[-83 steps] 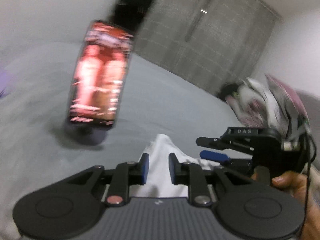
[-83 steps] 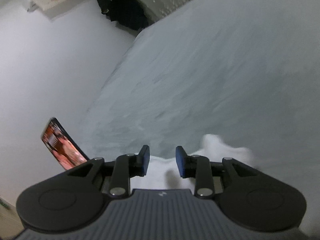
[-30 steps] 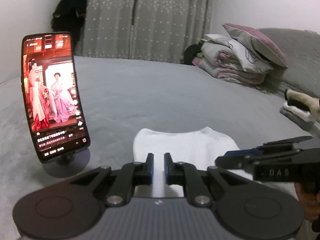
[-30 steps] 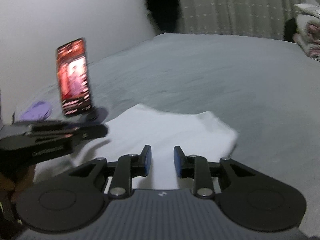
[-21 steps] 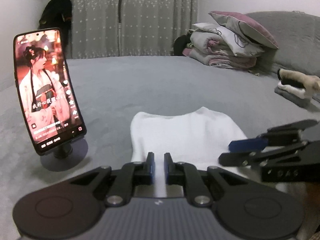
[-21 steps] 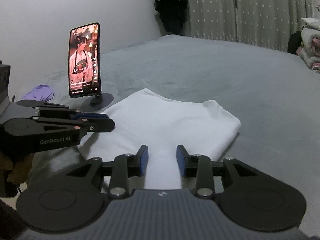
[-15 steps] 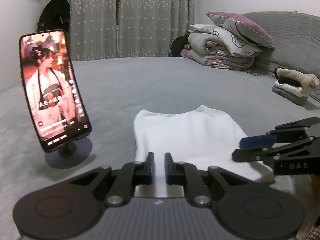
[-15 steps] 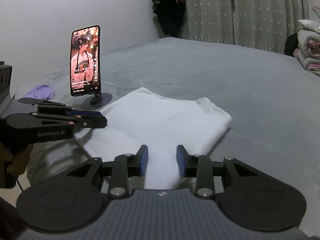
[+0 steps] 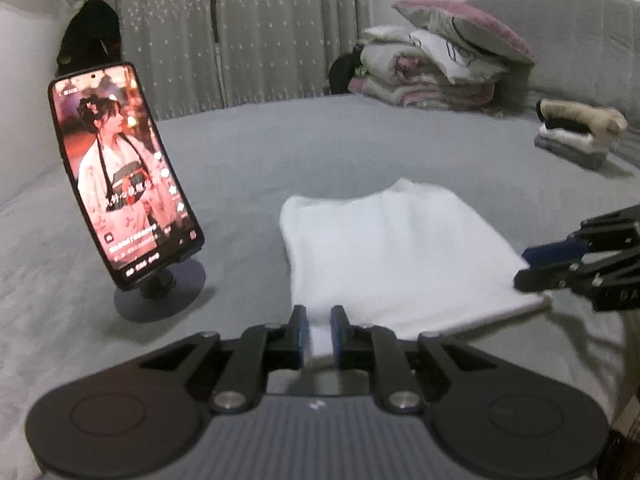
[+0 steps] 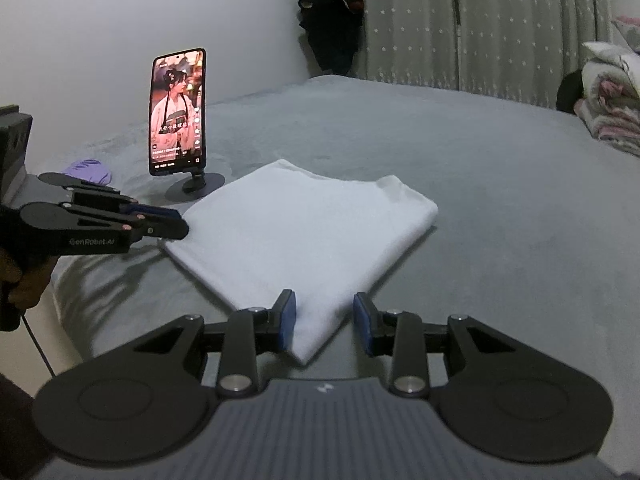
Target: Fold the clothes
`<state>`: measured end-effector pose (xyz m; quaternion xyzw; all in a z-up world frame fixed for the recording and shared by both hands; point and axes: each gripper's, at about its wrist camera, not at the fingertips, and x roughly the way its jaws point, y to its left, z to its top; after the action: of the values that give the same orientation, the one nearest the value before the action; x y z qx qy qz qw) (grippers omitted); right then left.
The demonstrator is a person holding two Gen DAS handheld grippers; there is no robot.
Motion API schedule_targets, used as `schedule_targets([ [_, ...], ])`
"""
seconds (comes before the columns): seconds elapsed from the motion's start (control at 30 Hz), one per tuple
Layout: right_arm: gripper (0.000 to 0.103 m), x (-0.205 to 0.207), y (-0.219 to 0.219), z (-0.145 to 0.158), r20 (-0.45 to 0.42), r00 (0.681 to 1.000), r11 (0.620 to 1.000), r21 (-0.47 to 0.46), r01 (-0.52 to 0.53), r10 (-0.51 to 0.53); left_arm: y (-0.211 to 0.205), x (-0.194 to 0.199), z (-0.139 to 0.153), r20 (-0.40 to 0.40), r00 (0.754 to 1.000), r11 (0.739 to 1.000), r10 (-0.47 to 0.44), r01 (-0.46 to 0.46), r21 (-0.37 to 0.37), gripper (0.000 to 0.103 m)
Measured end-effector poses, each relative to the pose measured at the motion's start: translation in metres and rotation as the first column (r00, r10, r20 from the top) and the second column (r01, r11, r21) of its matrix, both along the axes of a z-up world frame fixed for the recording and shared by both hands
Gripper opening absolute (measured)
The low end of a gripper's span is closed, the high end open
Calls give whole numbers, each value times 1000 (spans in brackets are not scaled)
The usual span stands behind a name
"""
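A folded white garment point(image 9: 394, 248) lies flat on the grey bed point(image 9: 248, 152); it also shows in the right wrist view point(image 10: 304, 236). My left gripper point(image 9: 319, 330) is nearly closed with the garment's near left corner between its pads; it appears at the left of the right wrist view point(image 10: 168, 222). My right gripper point(image 10: 325, 320) is open, its pads either side of the garment's near right corner, which lies on the bed. It appears at the right edge of the left wrist view point(image 9: 532, 266).
A phone on a round stand point(image 9: 124, 176) plays video left of the garment, also in the right wrist view point(image 10: 178, 114). A purple cloth point(image 10: 88, 170) lies near it. Folded bedding and pillows point(image 9: 440, 68) and a small clothes stack point(image 9: 576, 130) sit far right.
Both grippers pulled back toward the garment's near edge as it settled flat. The right gripper's jaws have widened and let go of the corner; the left stays closed on its corner.
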<state>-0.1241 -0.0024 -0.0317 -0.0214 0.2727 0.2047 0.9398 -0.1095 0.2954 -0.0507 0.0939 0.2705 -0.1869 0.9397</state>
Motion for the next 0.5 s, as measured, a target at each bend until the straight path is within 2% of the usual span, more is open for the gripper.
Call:
schedule_targets([
  [0.1,36,-6,-4,0,-7,1000,1000,-1,4,-4,1,-2,2,-12,1000,1000,-6,6,22,20],
  [0.17,36,-9,-6,0,-11,1000,1000,-12,4,-4,2,-4,3,-15,1000,999,-7,7,33,31],
  [0.4,37,-22,-22,0,-19,1000,999,-46,12,-13,2,-7,11,-37,999,996,-4,7,84,45],
  [0.5,45,-23,-29,1,-35,999,999,-45,23,-25,-3,-7,18,-52,999,995,2,4,102,59],
])
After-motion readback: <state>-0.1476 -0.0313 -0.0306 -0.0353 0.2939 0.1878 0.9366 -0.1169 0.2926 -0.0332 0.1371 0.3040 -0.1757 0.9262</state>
